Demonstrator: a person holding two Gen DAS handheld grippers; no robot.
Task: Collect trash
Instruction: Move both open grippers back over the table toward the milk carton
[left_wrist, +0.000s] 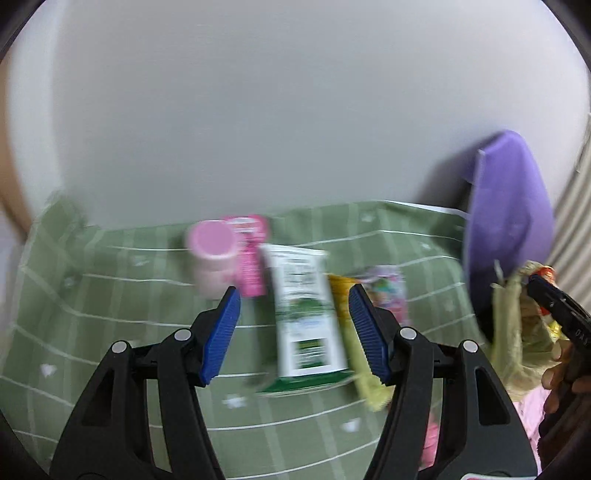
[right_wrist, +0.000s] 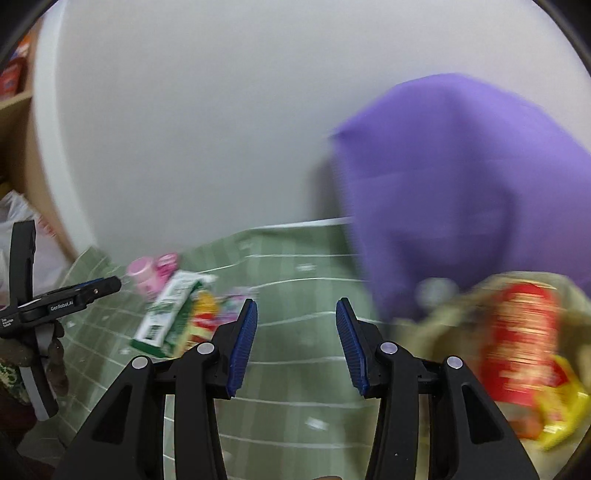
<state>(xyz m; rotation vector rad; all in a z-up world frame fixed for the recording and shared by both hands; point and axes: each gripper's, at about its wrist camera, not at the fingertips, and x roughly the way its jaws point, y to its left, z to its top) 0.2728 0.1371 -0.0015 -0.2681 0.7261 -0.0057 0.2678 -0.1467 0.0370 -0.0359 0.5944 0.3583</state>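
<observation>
1. Grippers: two, each black with blue ribbed pads. Left gripper (left_wrist: 294, 325) has its jaws spread wide with nothing between them; right gripper (right_wrist: 294, 336) likewise parted and empty.
2. Trash on the green checked tablecloth (left_wrist: 110, 302), left cluster, five pieces counted: one pink-lidded bottle (left_wrist: 212, 254); one pink packet (left_wrist: 251, 254) touching it on the right; one white-and-green carton (left_wrist: 306, 314) lying flat; one yellow wrapper (left_wrist: 351, 332) along the carton's right edge; one pastel printed wrapper (left_wrist: 388, 291) beyond that.
3. The carton lies between the left gripper's pads in the left wrist view, lower than the tips; contact cannot be told.
4. Trash, right side: one crumpled beige-green wrapper (right_wrist: 443, 325) beside one red-and-yellow packet (right_wrist: 524, 347), both heavily blurred, lying right of the right gripper's pads.
5. One purple bag (right_wrist: 461, 192) stands upright at the back right, against the pale wall (right_wrist: 203, 129).
6. Writing: "GenRobot.AI" reads on the left gripper's body in the right wrist view. A barcode block shows on the carton; its print and all wrapper labels are too blurred to read.
7. One wooden shelf (right_wrist: 14, 99) at far left holds red items, not identifiable.
</observation>
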